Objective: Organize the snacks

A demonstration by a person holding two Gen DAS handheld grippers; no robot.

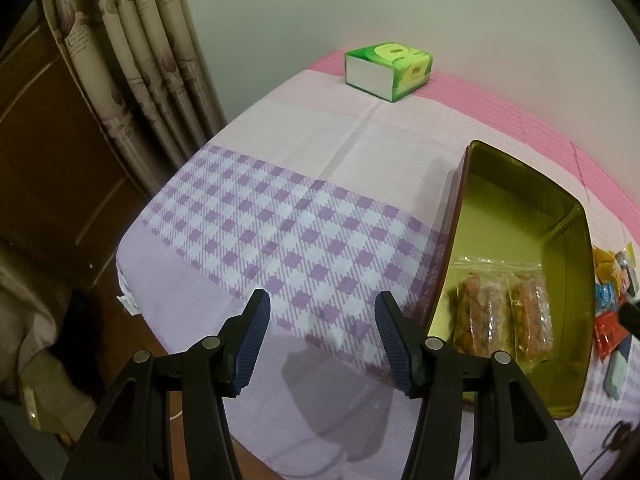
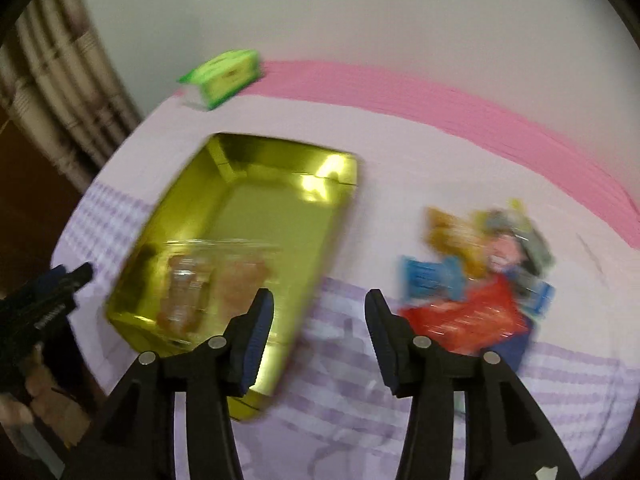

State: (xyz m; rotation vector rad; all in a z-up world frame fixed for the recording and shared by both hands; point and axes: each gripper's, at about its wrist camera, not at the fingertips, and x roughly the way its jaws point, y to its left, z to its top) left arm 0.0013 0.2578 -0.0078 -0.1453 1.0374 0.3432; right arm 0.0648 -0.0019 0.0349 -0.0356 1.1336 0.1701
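One gold tin (image 1: 520,216) holds two snack packets (image 1: 504,316) lying lengthwise; left gripper (image 1: 322,344) and right gripper (image 2: 320,344) fingers gape empty.

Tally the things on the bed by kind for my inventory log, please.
Gold rectangular metal tin: 1
Clear-wrapped snack packs inside the tin: 2
Green cardboard tissue box: 1
Pile of loose colourful snack packets: 1 pile; too blurred to count singly
Total: 4 items plus the pile

No writing can be read: the print on the green tissue box (image 1: 389,70) is too small, and the snack wrappers (image 2: 476,276) are blurred.
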